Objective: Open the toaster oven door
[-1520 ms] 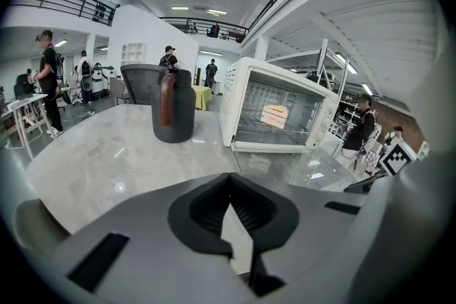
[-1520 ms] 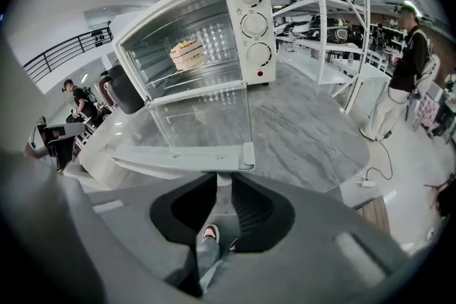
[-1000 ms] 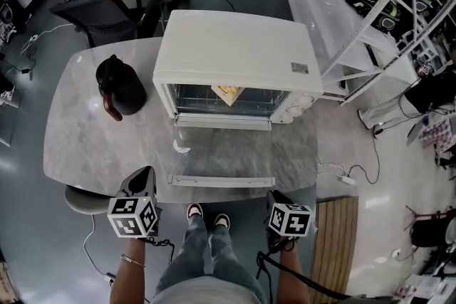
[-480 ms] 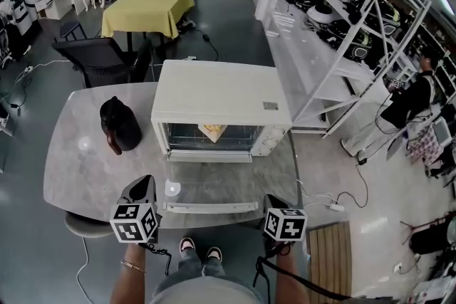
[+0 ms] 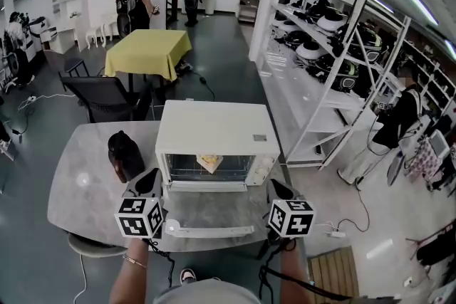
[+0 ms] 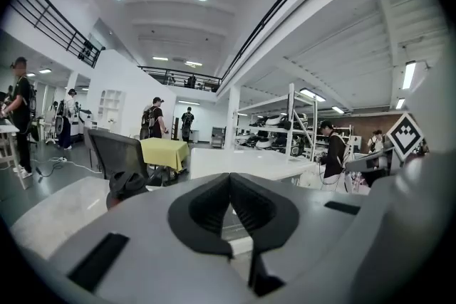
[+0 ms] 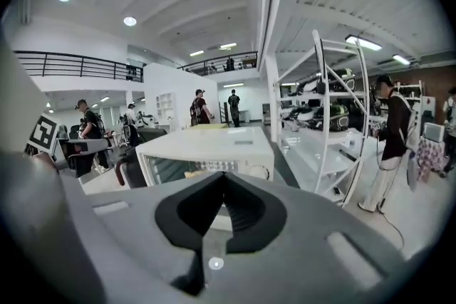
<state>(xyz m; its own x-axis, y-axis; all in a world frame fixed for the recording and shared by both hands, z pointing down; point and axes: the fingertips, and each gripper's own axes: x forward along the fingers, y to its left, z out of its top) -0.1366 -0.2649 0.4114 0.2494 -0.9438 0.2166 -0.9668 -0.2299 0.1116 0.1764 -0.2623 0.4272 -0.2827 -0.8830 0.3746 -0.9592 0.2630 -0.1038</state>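
Note:
The white toaster oven [image 5: 217,132] stands on the grey table [image 5: 78,189]. Its glass door [image 5: 206,210] lies folded down flat towards me, with the handle bar [image 5: 209,231] at the near edge. A yellowish item [image 5: 209,162] sits on the rack inside. My left gripper [image 5: 146,183] hovers just left of the lowered door, and my right gripper [image 5: 279,189] just right of it. Both are shut with nothing between the jaws. The oven [image 7: 206,153] shows ahead in the right gripper view, and its top [image 6: 242,161] in the left gripper view.
A black jug [image 5: 125,153] stands on the table left of the oven. Behind the table are a black chair [image 5: 107,100] and a yellow-clothed table [image 5: 148,53]. White shelving [image 5: 335,82] runs along the right. A person [image 5: 399,124] stands at the right, others far back.
The head view has tilted up, so the room beyond the table now shows. Both grippers have come forward and now flank the lowered door. The door stays down.

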